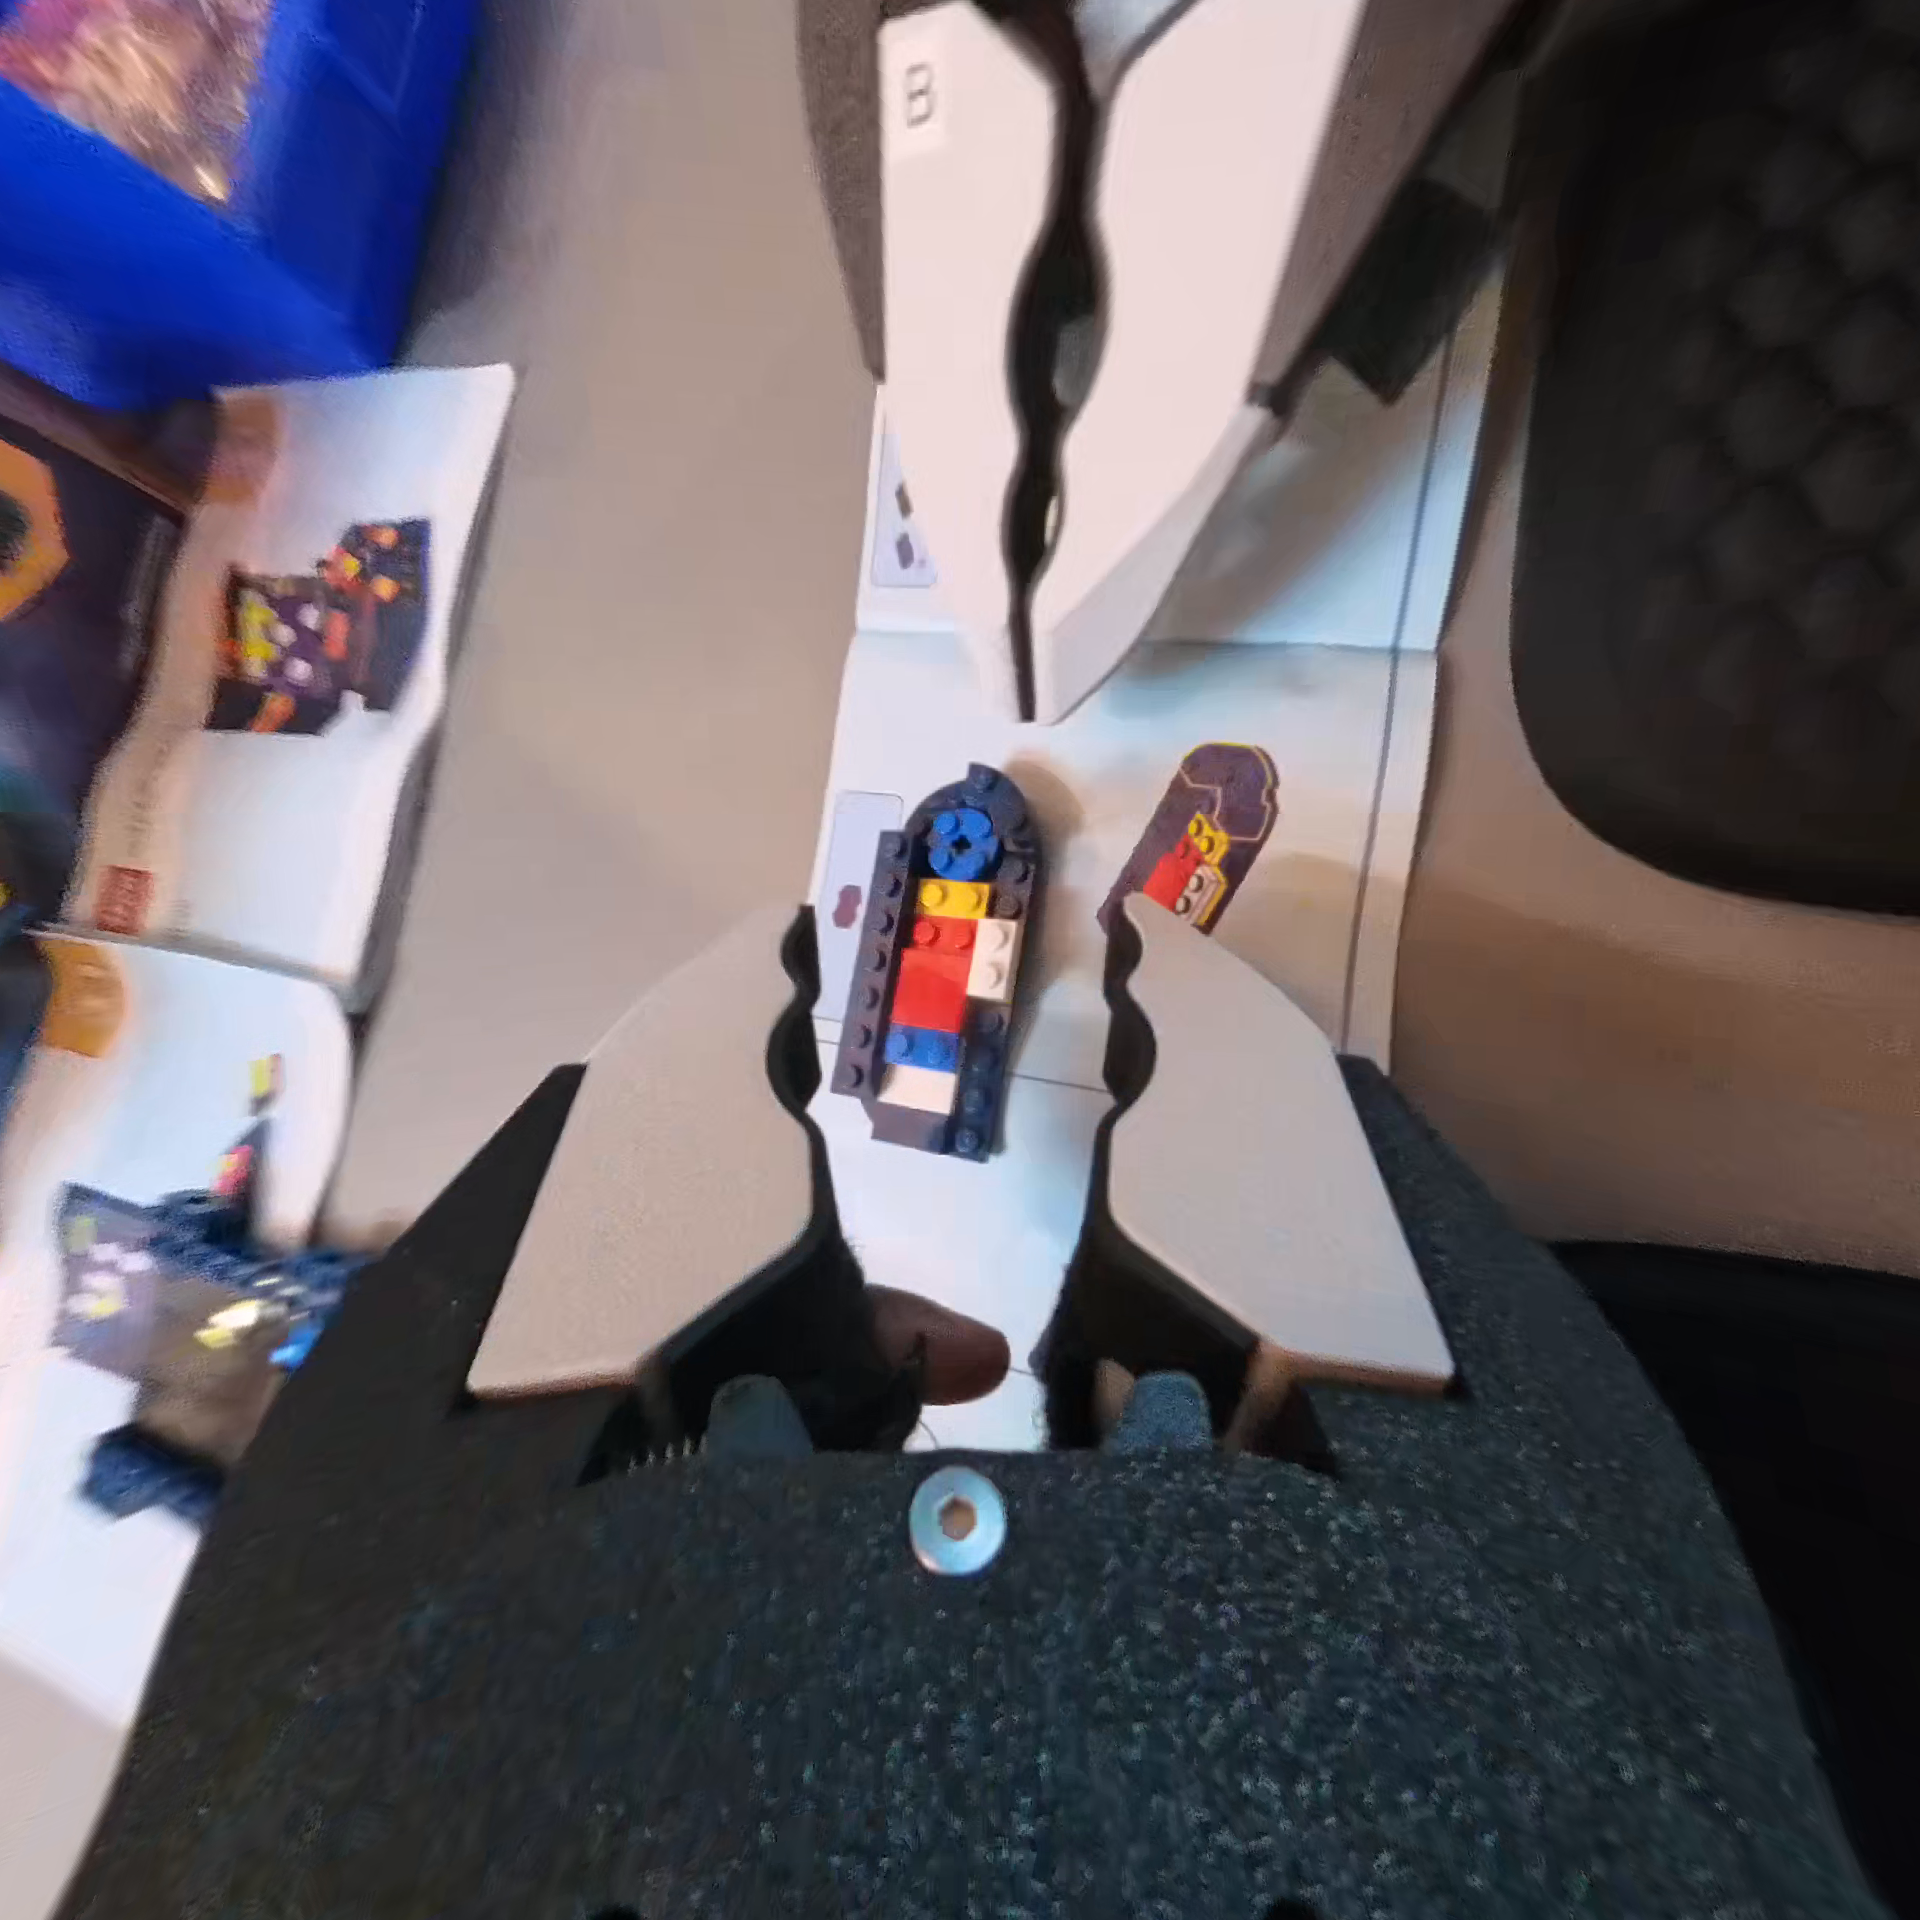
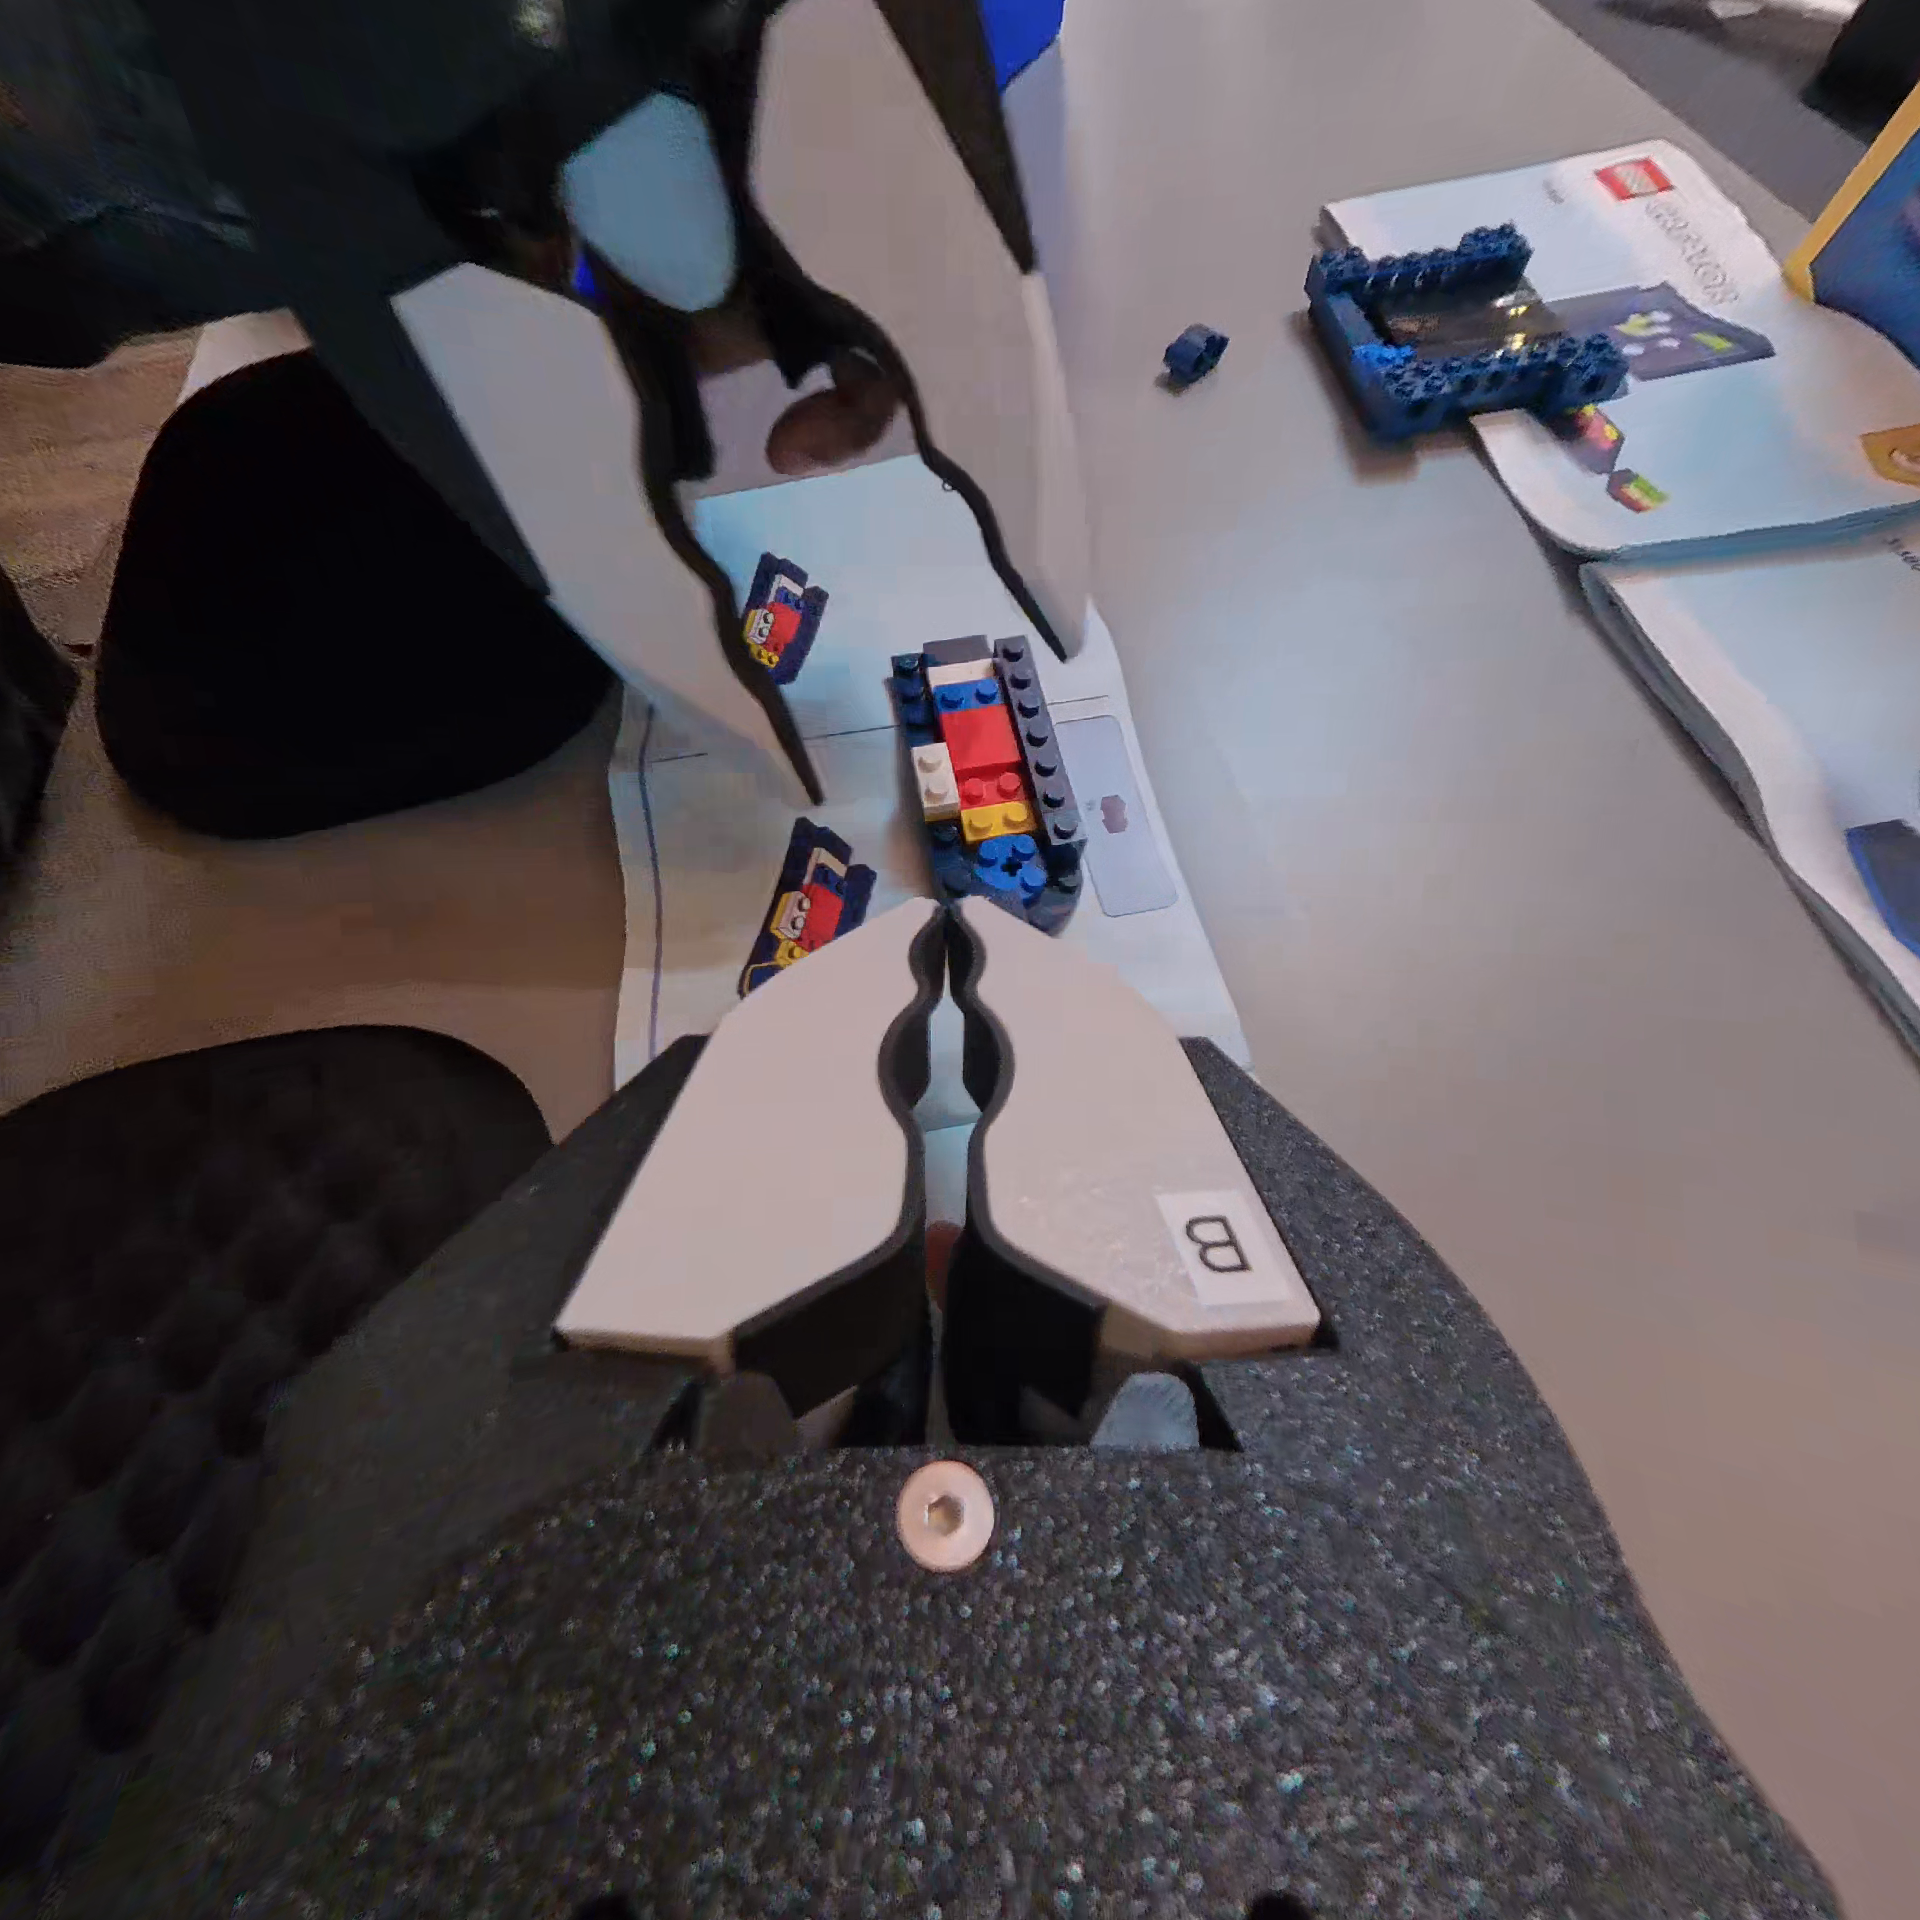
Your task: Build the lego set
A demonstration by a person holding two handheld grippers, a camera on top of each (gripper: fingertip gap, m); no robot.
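Presently, left gripper [image 1: 961, 925]: standing wide open, holding nothing, straddling the brick boat's [image 1: 951, 961] stern without contact.
Right gripper [image 2: 943, 914]: fingertips meeting, nothing between them (hovering just beside the bow).
Boat: lying on the open instruction booklet [image 2: 1174, 956].
Surroundings: a blue brick frame [image 2: 1455, 332] sitting well apart.

We count one brick boat [image 1: 940, 966] between our left jaws, two booklets [image 2: 1621, 343] well off to the right, one blue brick frame [image 2: 1455, 332], one loose dark-blue piece [image 2: 1195, 353].
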